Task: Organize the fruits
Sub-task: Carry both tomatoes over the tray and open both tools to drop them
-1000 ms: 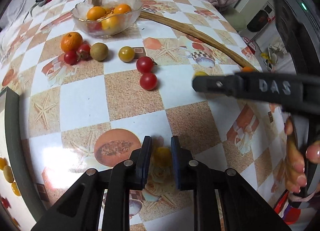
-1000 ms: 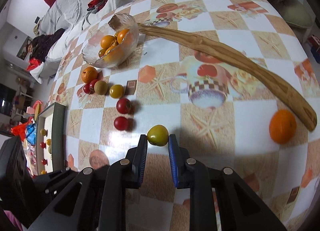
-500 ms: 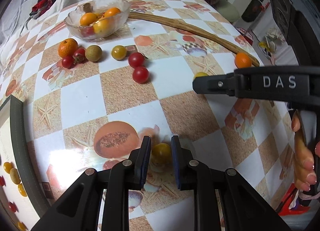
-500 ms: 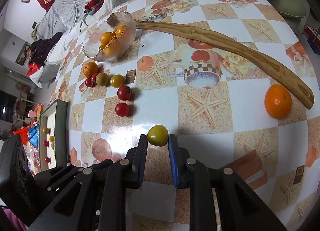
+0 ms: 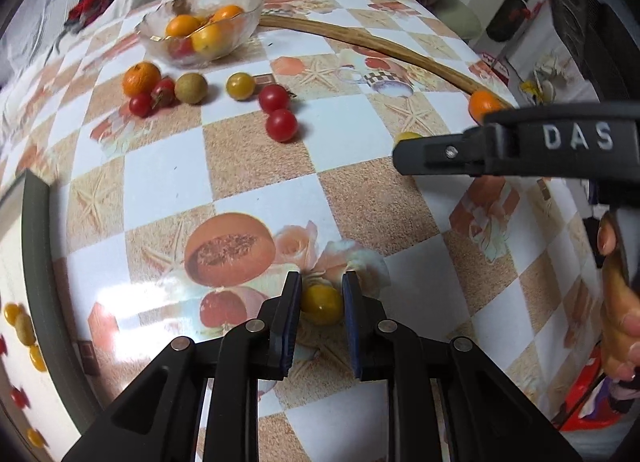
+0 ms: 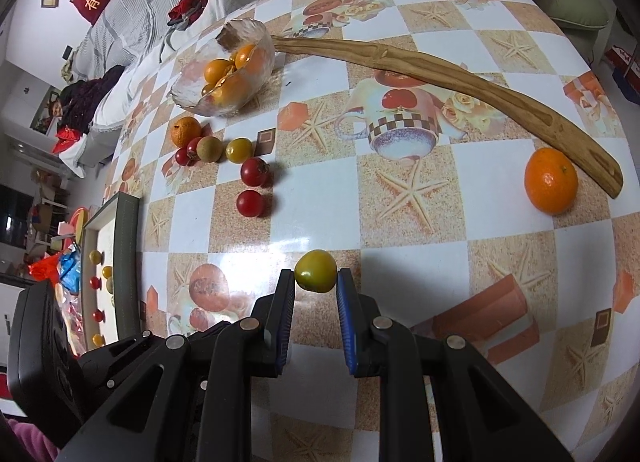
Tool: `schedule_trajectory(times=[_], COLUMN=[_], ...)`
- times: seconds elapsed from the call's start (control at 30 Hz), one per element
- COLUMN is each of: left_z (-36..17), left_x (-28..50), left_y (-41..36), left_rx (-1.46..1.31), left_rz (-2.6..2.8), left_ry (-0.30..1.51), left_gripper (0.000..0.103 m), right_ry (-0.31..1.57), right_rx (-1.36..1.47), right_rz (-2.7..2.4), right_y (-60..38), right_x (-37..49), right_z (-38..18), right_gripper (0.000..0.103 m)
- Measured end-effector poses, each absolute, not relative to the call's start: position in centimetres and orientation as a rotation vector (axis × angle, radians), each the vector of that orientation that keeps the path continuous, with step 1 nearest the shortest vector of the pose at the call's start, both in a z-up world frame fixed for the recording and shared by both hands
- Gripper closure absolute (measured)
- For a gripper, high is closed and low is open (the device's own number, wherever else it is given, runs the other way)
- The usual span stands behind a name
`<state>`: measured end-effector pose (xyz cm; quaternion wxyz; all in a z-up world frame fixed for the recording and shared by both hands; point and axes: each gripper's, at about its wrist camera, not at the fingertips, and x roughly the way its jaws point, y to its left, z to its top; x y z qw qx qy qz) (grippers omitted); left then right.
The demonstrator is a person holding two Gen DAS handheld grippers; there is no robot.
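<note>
From my remote seat, little had changed in the grips over the last second: the left gripper (image 5: 321,294) stayed clamped on a yellow cherry tomato (image 5: 322,304) low in the left wrist frame, and the right gripper (image 6: 316,282) stayed clamped on a yellow-green tomato (image 6: 315,271) at lower centre of the right wrist frame. What differed was the background; the table (image 5: 160,190) pattern had slid upward behind both fruits, so the printed melon now sat just above my left fingers.

Going left to right in the right wrist frame, I saw a tray (image 6: 126,258) with small fruits at the left edge, a glass bowl (image 6: 224,66) of oranges at upper left, loose tomatoes below it, and an orange (image 6: 551,180) at far right beside a long wooden strip (image 6: 440,70).

Both held fruits were nearly round, so I could tell no long axis or pointing direction.
</note>
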<state>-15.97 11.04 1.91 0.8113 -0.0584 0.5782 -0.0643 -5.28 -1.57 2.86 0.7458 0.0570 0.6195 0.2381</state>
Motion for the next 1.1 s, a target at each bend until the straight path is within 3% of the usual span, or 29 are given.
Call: schedule_trajectory(times=[0.77,1.1], left_z=[8.0,6.6], left_x=[-22.8,-29.3], left_y=[24.2,32.5], left_rx=[-0.282,-0.325], left_rz=[0.080,0.283], left_ry=[1.122,1.164], left_gripper=[0.081,0.081], right_ry=[1.358,1.384], right_rx=[0.000,-0.096], right_rz=[0.728,0.897], right_y=[10.4,19.5], right_x=[-10.3,-15.1], right_z=[5.7,5.8], right_gripper=[0.080,0.080])
